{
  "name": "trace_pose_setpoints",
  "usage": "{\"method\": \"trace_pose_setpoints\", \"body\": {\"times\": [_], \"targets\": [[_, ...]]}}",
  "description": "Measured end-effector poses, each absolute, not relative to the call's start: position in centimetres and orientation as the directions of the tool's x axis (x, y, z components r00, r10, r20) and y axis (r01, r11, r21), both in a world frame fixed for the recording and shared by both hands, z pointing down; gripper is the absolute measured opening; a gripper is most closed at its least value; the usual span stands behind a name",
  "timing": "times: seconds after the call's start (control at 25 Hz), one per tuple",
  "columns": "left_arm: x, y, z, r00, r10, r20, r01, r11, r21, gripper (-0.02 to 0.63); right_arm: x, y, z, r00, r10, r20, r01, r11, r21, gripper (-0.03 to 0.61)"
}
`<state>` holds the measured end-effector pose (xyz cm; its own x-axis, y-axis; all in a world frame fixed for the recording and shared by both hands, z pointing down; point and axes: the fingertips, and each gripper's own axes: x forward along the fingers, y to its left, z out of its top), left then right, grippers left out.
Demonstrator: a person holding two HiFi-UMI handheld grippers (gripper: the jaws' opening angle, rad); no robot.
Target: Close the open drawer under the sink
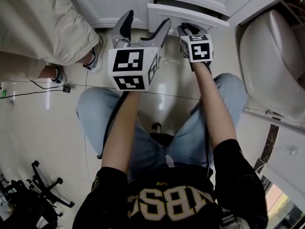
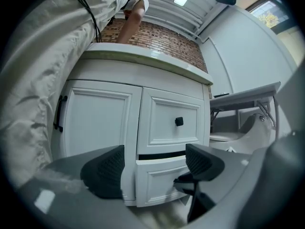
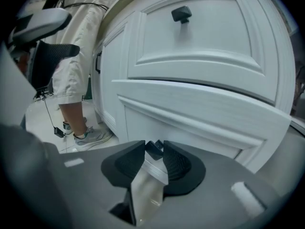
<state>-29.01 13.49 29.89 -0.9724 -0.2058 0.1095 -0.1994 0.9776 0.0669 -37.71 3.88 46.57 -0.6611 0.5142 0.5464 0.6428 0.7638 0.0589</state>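
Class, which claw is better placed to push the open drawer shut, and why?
Right. The right claw is shut on the knob of the open drawer; the left claw hangs open, short of it.

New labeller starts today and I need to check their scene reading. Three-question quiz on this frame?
1. True or false: the left gripper has its jaws shut.
2. Which drawer stands open? A upper, B lower, C both.
3. What is between the jaws of the right gripper?
Key: 1 false, they stand apart. 2 B, the lower drawer. 3 That drawer's knob.
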Motion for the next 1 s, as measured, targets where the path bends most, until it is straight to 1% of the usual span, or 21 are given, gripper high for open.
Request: {"method": "trace_pose_setpoints", "body": {"times": [0.08,0.2,0.4,0.56,0.6,0.64,0.68,0.72,0.76,0.8,0.84,1.0], "targets": [[-29.9,13.7,30.2,-0.973,-0.2,0.114,-0.19,0.978,0.089,0.405,-39.4,3.8,46.4,-0.679,0.505,0.533,0.634,0.77,0.079,0.114],[-30.6,14.0,30.7,-0.974,-0.192,0.121,-0.181,0.978,0.1,0.404,-41.1,3.6,46.6,-0.687,0.497,0.529,0.611,0.79,0.05,0.117],[-30.6,14.2,31.3,-0.969,-0.205,0.135,-0.197,0.978,0.074,0.404,-41.2,4.4,46.8,-0.678,0.495,0.543,0.625,0.778,0.071,0.12],[-30.8,14.4,31.1,-0.967,-0.216,0.137,-0.211,0.976,0.049,0.403,-41.4,4.4,46.3,-0.692,0.51,0.512,0.626,0.777,0.071,0.12],[-30.8,14.5,31.0,-0.967,-0.217,0.135,-0.212,0.976,0.047,0.405,-41.4,4.4,46.4,-0.684,0.529,0.502,0.63,0.776,0.041,0.121],[-30.8,14.5,30.9,-0.967,-0.217,0.132,-0.213,0.976,0.045,0.404,-41.2,4.4,46.3,-0.672,0.558,0.487,0.634,0.773,-0.012,0.14],[-30.8,14.5,30.7,-0.968,-0.218,0.128,-0.214,0.976,0.044,0.403,-41.0,4.3,46.0,-0.658,0.592,0.465,0.631,0.771,-0.086,0.178],[-30.6,14.4,30.5,-0.967,-0.221,0.124,-0.217,0.975,0.041,0.404,-40.7,4.1,45.7,-0.649,0.619,0.442,0.618,0.768,-0.168,0.199],[-30.5,14.3,30.3,-0.967,-0.224,0.121,-0.222,0.974,0.036,0.403,-40.4,3.7,45.2,-0.648,0.634,0.421,0.6,0.766,-0.23,0.204],[-30.5,14.1,30.2,-0.966,-0.229,0.117,-0.227,0.974,0.031,0.404,-40.0,3.3,44.6,-0.656,0.637,0.405,0.587,0.768,-0.256,0.204],[-30.5,14.0,30.0,-0.966,-0.232,0.114,-0.231,0.973,0.025,0.403,-39.7,2.9,43.7,-0.668,0.632,0.393,0.585,0.772,-0.248,0.204],[-30.2,13.7,30.1,-0.964,-0.24,0.117,-0.241,0.971,0.006,0.405,-38.3,1.7,38.9,-0.723,0.618,0.307,0.618,0.778,-0.11,0.204]]}}
